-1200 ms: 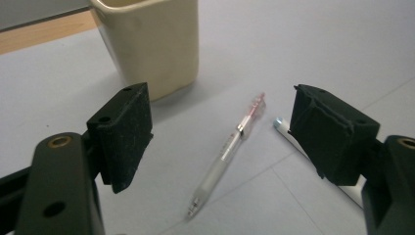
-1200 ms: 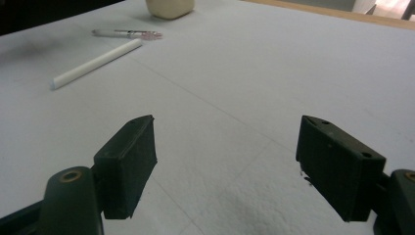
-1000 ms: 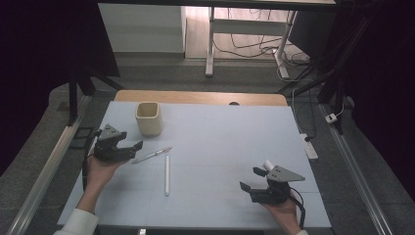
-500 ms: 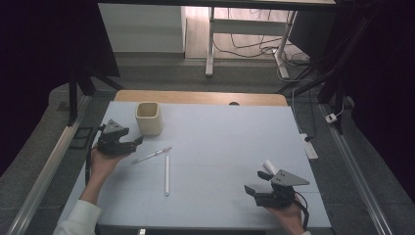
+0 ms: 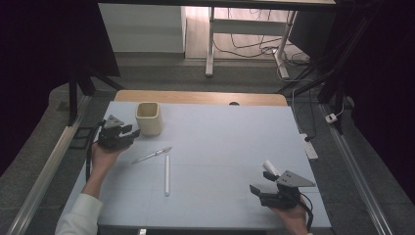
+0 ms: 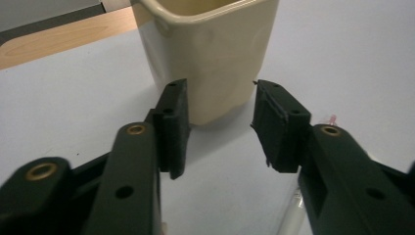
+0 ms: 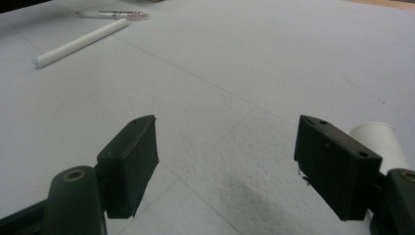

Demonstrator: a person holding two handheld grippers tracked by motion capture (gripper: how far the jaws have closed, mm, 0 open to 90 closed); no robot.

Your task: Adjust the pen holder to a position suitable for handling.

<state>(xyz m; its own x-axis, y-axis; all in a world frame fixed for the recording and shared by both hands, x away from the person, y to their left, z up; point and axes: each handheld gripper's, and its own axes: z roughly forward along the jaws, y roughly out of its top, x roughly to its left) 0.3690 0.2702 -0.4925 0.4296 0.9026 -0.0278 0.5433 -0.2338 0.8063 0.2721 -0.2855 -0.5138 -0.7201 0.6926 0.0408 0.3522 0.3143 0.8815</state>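
A cream cup [image 5: 148, 117] stands upright at the back left of the pale table [image 5: 220, 132]. My left gripper [image 5: 131, 133] sits just left of it, pointing at its lower wall [image 6: 210, 54]. The jaws of the left gripper [image 6: 220, 125] have just been closing; they stand partly apart with nothing between them, and the cup is just beyond the tips. A clear pen [image 5: 151, 155] and a white stick [image 5: 167, 175] lie mid-table. My right gripper [image 5: 259, 190] rests near the front right, and in its own view the right gripper [image 7: 227, 161] is wide open over bare table, a white cylinder [image 7: 377, 142] beside its right jaw.
The white stick [image 7: 80, 43] and pen [image 7: 112, 14] lie far ahead of the right gripper. A wooden strip [image 5: 195, 97] runs along the table's far edge. Metal rails [image 5: 49, 166] flank the table, and cables lie off its right side.
My left hand has moved toward the cup and its jaws have narrowed. The right hand has shifted slightly to the right near the front edge, jaws still wide.
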